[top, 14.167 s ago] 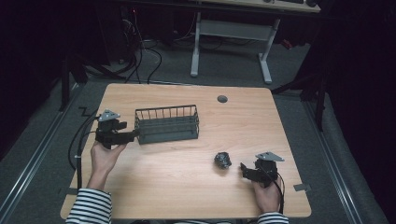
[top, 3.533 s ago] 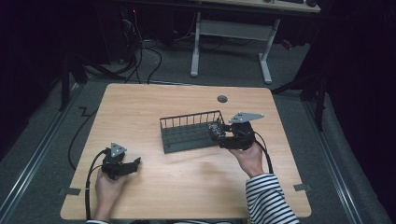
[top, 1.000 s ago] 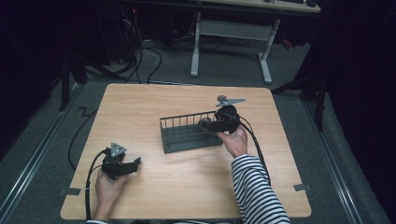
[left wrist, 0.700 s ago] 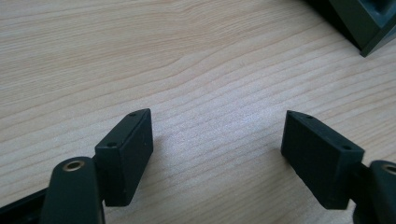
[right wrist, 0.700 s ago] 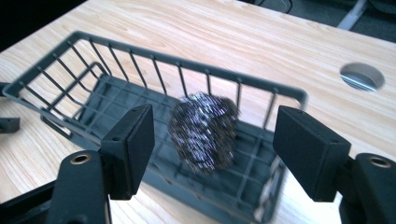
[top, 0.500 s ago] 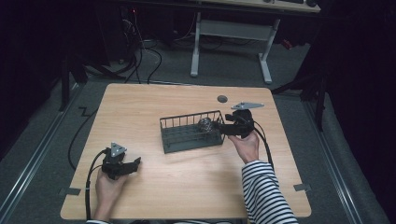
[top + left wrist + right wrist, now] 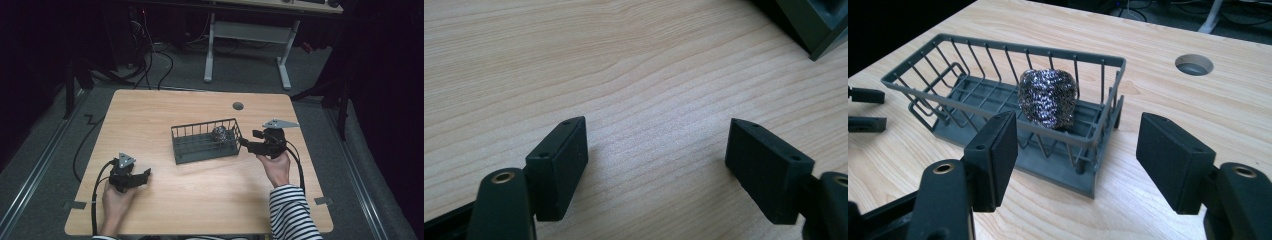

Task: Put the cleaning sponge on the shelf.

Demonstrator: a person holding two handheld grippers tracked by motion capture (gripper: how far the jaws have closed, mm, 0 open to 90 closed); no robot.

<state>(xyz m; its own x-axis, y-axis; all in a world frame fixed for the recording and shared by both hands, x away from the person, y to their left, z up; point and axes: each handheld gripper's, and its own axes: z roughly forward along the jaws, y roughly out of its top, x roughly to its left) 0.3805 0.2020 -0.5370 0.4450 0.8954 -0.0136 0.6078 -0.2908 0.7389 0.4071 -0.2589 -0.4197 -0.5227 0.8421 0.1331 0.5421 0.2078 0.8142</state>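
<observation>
A dark grey wire basket (image 7: 202, 126) stands at the table's middle. A ball of steel wool (image 7: 219, 133) lies at its right end. My right gripper (image 7: 246, 144) is just off the basket's right end, level and pointing at it, open; its jaws have just been closing with nothing between them. In the right gripper view the steel wool (image 7: 1048, 97) sits inside the basket (image 7: 998, 46), beyond my right gripper (image 7: 1075, 135). My left gripper (image 7: 145, 175) rests open on the table at the front left. In the left gripper view my left gripper (image 7: 656, 145) holds nothing over bare wood.
A round cable hole (image 7: 238, 106) lies in the tabletop behind the basket, also seen as the hole (image 7: 1194, 64) at the upper right. A cable trails from each gripper. A white desk frame (image 7: 245, 35) stands on the floor beyond the table.
My right hand has drawn back to the right, away from the basket's end. The steel wool stays in the basket. The left hand has not moved.
</observation>
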